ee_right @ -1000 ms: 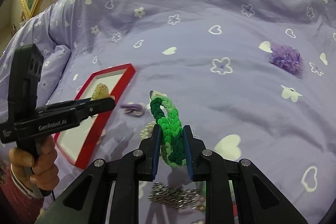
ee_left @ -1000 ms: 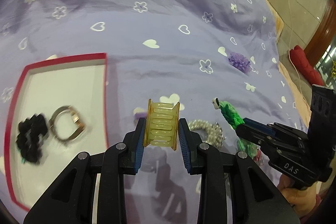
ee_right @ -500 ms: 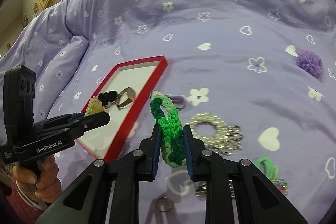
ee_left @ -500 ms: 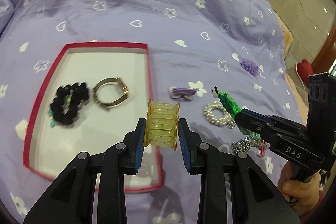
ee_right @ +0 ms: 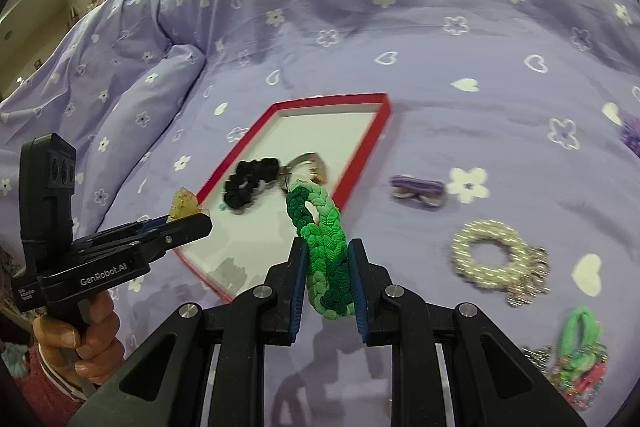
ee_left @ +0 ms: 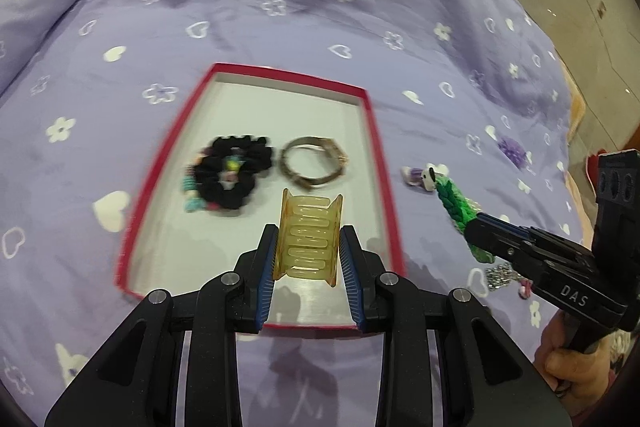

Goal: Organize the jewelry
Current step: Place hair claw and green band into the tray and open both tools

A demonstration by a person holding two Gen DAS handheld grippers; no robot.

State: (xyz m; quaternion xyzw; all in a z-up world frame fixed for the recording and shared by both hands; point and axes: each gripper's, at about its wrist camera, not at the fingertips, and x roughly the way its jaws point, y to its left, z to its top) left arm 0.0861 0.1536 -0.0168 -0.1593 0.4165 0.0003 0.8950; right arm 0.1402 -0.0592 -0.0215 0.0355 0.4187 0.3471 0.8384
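Left hand-held gripper [ee_left: 307, 247]: clamped on a translucent yellow hair claw [ee_left: 310, 237], held above the near end of the red-rimmed tray [ee_left: 374, 147]. Right hand-held gripper [ee_right: 327, 277]: clamped on a green braided band [ee_right: 322, 247], hanging just off the tray's right edge, over the purple bedspread [ee_right: 360, 7].

Inside the tray, on its white floor: a black scrunchie [ee_left: 230, 173] with small coloured bits, towards the tray's left side; a metallic bracelet [ee_left: 314, 163] just beside it, towards the tray's right side. Whether the two touch: hard to tell through the blur.

Outside the tray, to its right on the bedspread: a small purple hair clip [ee_right: 418, 191] nearest the rim; farther out, a pearl bracelet [ee_right: 490, 257] with a beaded tail; farther still, a tangled heap with a light green hair tie [ee_right: 580, 335], chains and pink pieces. A purple pom-pom [ee_left: 511, 151] well apart from the tray, near the bedspread's right edge.

Beyond the tray's left side: a raised fold of the bedspread.
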